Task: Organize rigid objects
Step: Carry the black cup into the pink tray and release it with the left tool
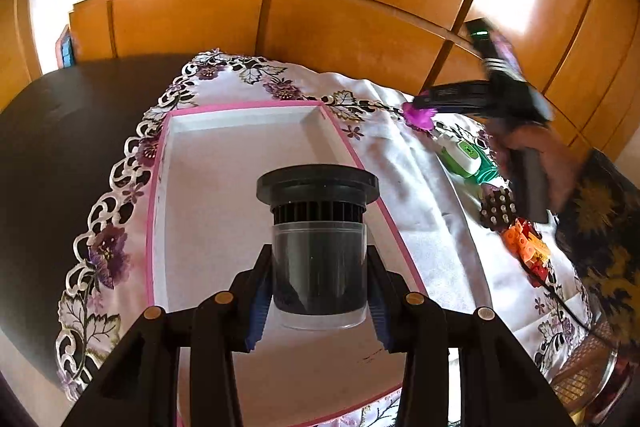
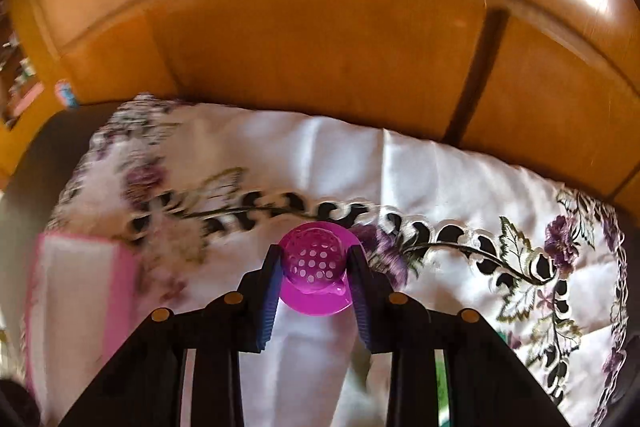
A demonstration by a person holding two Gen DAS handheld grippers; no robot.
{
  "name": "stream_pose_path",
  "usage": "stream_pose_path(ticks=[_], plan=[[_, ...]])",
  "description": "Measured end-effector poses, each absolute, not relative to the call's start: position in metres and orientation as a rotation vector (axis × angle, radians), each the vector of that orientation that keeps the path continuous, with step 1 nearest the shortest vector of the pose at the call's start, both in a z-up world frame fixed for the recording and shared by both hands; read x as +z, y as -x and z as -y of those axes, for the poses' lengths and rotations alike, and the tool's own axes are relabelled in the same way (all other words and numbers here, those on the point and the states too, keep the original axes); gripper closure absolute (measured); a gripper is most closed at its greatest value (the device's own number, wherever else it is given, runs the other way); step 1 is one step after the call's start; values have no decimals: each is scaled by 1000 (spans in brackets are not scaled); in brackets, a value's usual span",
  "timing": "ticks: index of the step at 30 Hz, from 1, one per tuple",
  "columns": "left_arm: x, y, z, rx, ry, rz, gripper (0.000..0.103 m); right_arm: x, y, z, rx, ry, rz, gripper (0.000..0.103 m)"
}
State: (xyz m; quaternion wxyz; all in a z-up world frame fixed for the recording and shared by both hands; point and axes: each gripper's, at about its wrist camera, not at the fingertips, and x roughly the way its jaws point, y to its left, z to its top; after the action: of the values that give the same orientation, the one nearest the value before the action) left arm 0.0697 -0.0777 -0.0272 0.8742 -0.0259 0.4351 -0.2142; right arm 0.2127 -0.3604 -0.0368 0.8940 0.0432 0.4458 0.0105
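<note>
The left gripper (image 1: 319, 279) clamps a black filter canister (image 1: 319, 245) over a pink-rimmed white tray (image 1: 240, 147), while the right gripper (image 1: 420, 109), blurred, holds a magenta piece (image 1: 419, 117) above the embroidered tablecloth (image 1: 420, 187).

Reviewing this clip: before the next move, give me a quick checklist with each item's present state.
1. Left gripper shut on the black canister: ok.
2. Canister over the pink-rimmed tray: ok.
3. Canister touching the tray floor: cannot tell.
4. Right gripper shut on the pink strainer: ok.
5. Strainer over the tray: not ok, over the cloth, tray at left.
6. Right view sharp: not ok, blurred.
</note>
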Motion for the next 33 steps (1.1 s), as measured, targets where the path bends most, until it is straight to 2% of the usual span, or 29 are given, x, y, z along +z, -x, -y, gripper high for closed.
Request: stream_pose_path(ticks=[5,14,19,33], plan=[[-27,-62,73,-436,57,-903,60,-19,-143,340,170,-40,-901,71],[-28,-40,56,-384,49,-903,60,-54,-51,318,231,31,-967,71],[-29,-31,49,-357,52,-909,60,-83,-43,324,214,63,-985,71],[-29,-38,53,-265,4,-926,60,-84,-44,318,210,114,-981,71]])
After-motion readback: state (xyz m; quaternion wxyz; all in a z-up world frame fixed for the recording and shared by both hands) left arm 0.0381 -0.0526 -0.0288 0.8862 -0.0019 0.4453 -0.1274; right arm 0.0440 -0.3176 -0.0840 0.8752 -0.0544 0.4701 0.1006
